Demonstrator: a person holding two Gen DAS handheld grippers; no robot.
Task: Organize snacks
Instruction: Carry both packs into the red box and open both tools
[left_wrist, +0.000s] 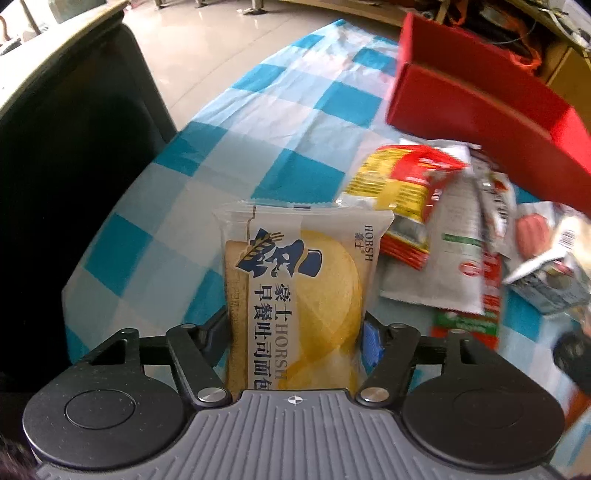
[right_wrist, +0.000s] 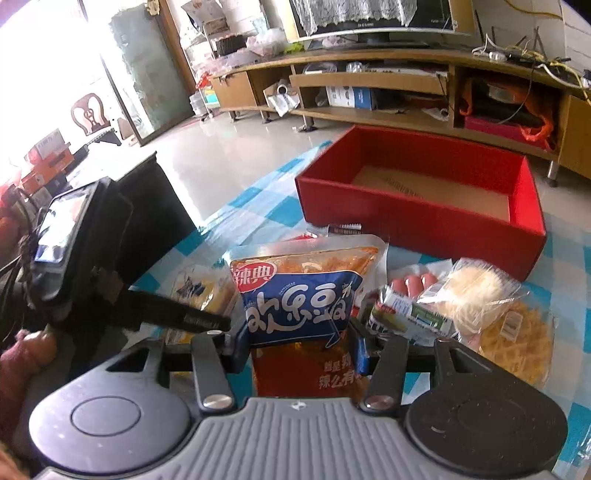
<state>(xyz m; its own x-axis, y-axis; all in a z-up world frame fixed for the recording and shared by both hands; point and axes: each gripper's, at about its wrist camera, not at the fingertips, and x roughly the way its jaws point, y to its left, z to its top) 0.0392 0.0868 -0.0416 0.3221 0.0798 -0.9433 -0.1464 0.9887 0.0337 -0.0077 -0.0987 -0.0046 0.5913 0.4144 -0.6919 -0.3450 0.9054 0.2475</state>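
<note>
Both claws are loaded, so the step in hand looks like carrying picked snacks to the red box (right_wrist: 417, 218) in the upper right of the right wrist view. The left claw (left_wrist: 295, 332) grips a HORSH bread packet (left_wrist: 295, 280) at centre frame; the right claw (right_wrist: 301, 343) is clenched on a spicy snack bag (right_wrist: 303, 295). Next, each likely needs lifting clear of the snack pile (right_wrist: 461, 306) on the checked surface (left_wrist: 258, 122), then releasing over the box.

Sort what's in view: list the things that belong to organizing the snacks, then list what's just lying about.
Job:
- bread packet in left claw
- spicy snack pouch in right claw
- red box, holding no snacks
- sausage pack
- noodle packet

Lying about:
- checked tablecloth
- black chair
- TV stand
</note>
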